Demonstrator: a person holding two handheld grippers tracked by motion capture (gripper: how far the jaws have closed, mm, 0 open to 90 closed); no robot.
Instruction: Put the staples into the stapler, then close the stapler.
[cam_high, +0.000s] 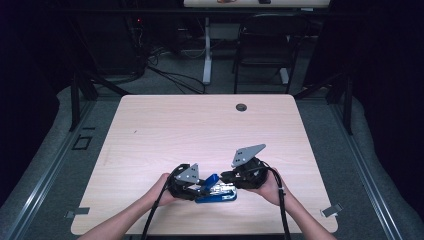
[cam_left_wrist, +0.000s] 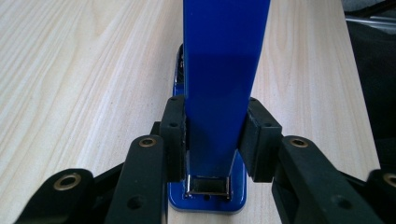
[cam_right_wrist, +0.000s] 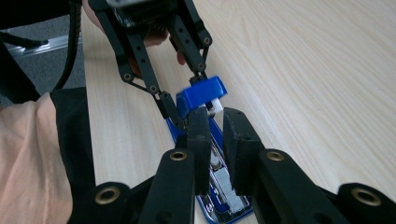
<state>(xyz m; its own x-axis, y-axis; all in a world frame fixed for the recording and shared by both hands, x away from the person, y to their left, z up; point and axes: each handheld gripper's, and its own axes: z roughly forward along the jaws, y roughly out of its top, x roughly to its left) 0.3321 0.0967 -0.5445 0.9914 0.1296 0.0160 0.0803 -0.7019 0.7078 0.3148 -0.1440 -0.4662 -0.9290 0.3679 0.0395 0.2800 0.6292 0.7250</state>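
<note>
Blue stapler (cam_high: 216, 192) sits at the near edge of the worktop (cam_high: 200, 130), lid (cam_left_wrist: 219, 70) swung up, staples (cam_right_wrist: 227, 189) exposed in the tray. My left gripper (cam_high: 202, 186) has its jaws clamped on the raised lid. My right gripper (cam_right_wrist: 215, 140) hangs over the tray, jaws slightly apart, gripping nothing.

Legible text, labels, brands, numbers, signs: none. Stapler (cam_high: 216, 191), near edge of tabletop (cam_high: 150, 125): blue cover plain, no brand or marking readable in the high view or either gripper view. Both hand-held grippers: black parts and grey plates without lettering. Tabletop: bare wood grain, no printed marks.
</note>
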